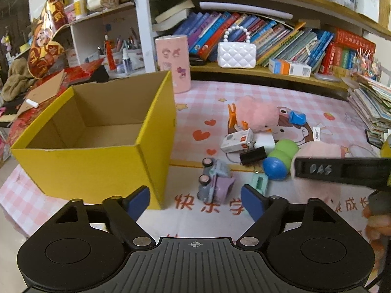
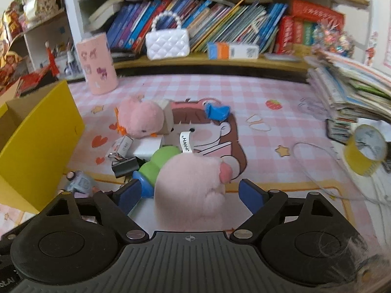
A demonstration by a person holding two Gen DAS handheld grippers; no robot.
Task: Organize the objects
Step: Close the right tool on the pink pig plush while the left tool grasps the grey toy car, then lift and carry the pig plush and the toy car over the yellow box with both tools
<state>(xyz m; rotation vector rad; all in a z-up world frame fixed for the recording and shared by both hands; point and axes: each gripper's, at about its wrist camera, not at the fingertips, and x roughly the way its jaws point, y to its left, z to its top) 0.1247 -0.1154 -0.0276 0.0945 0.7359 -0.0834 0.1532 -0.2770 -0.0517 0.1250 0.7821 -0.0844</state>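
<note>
Even, soft indoor light, fairly bright, no hard shadows. Heavy fisheye bending: bookshelf [image 1: 244,73] curves, corners vignette black. Left view sharp. Right view motion-smeared, worst around bookshelf and the yellow tape roll [image 2: 364,150] below-right of it.

Wooden bookshelves [image 1: 244,73] crammed with leaning books; pink checked mat [image 2: 195,90] below; white shelving [image 1: 97,31] leftward

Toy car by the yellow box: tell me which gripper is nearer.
Left. The left gripper has the toy car between its open fingers; the right gripper straddles the pink plush farther right.
</note>
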